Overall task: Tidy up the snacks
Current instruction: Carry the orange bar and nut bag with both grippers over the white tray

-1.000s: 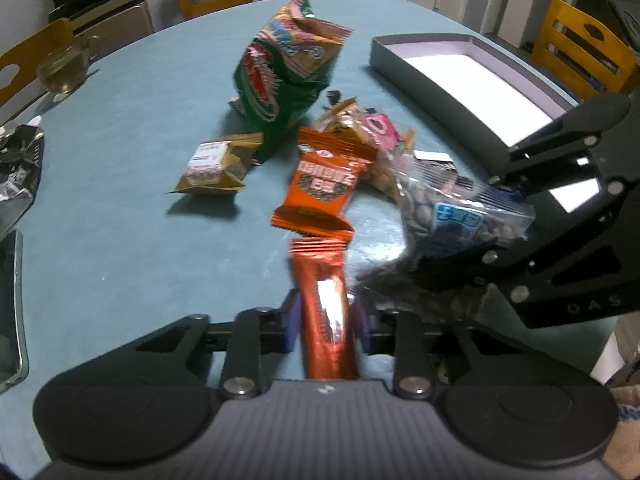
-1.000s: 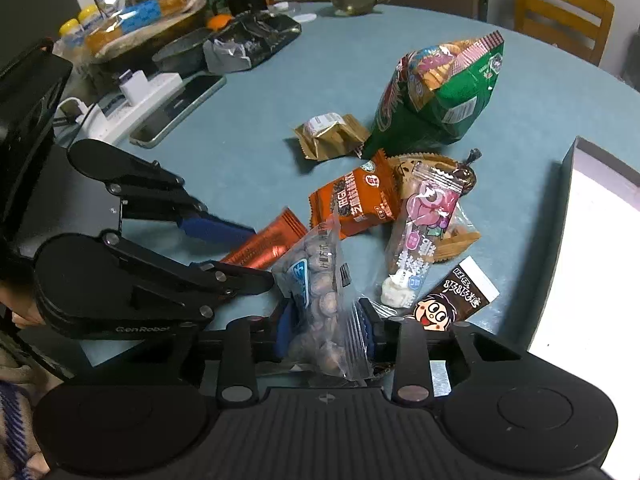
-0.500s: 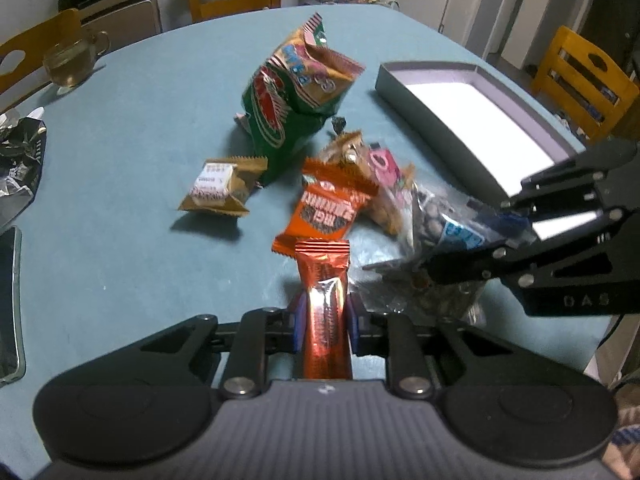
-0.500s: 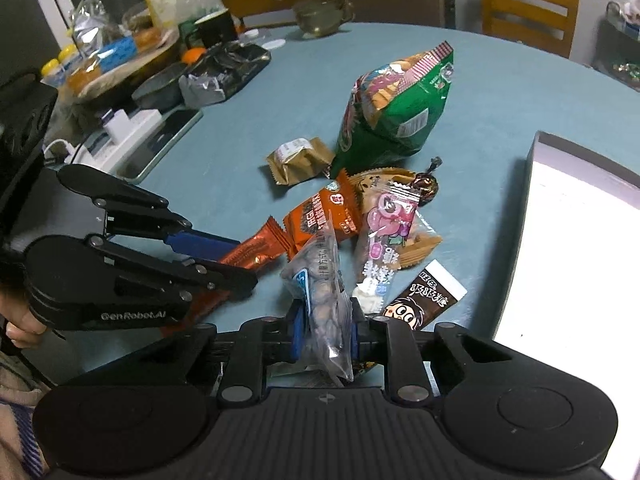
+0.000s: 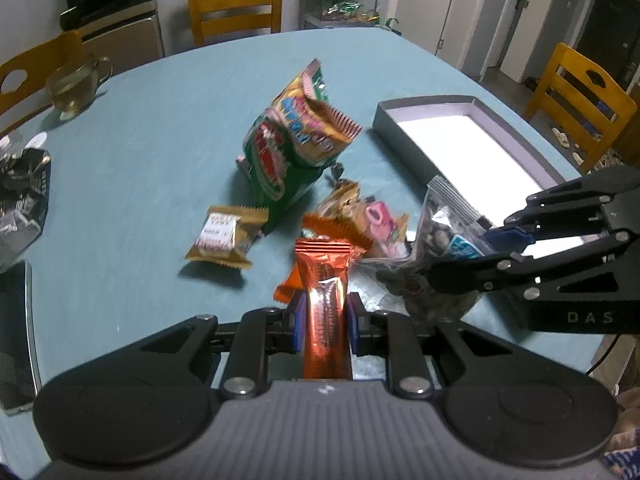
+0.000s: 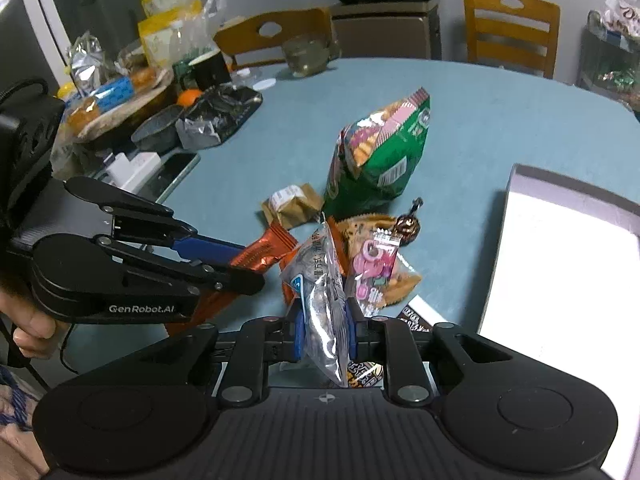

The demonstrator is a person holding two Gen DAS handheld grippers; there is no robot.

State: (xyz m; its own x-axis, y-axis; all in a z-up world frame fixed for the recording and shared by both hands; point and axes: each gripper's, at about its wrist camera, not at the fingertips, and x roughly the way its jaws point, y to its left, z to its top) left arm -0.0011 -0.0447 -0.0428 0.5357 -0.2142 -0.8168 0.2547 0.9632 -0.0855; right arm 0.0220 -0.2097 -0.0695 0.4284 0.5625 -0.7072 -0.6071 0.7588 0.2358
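My left gripper (image 5: 323,322) is shut on a long orange-red snack bar (image 5: 325,304) and holds it above the blue table. My right gripper (image 6: 323,326) is shut on a clear bag of nuts (image 6: 322,300), also lifted; the bag also shows in the left wrist view (image 5: 436,240). On the table lie a green chip bag (image 5: 292,152), a tan wrapped cake (image 5: 224,236), an orange packet (image 5: 332,228), a pink candy pack (image 6: 374,266) and a black-and-white packet (image 6: 412,314). An open grey box (image 5: 400,136) with a white floor stands at the right.
A glass teapot (image 5: 76,88) sits at the far left edge. A foil bag (image 5: 24,196) and a phone (image 5: 16,332) lie at the left. Bowls, food and a power strip (image 6: 132,166) crowd the table's far side. Wooden chairs (image 5: 234,0) surround the table.
Both grippers have risen and pulled back from the pile, lifting the orange-red bar and the nut bag off the table. The other snacks have not moved.
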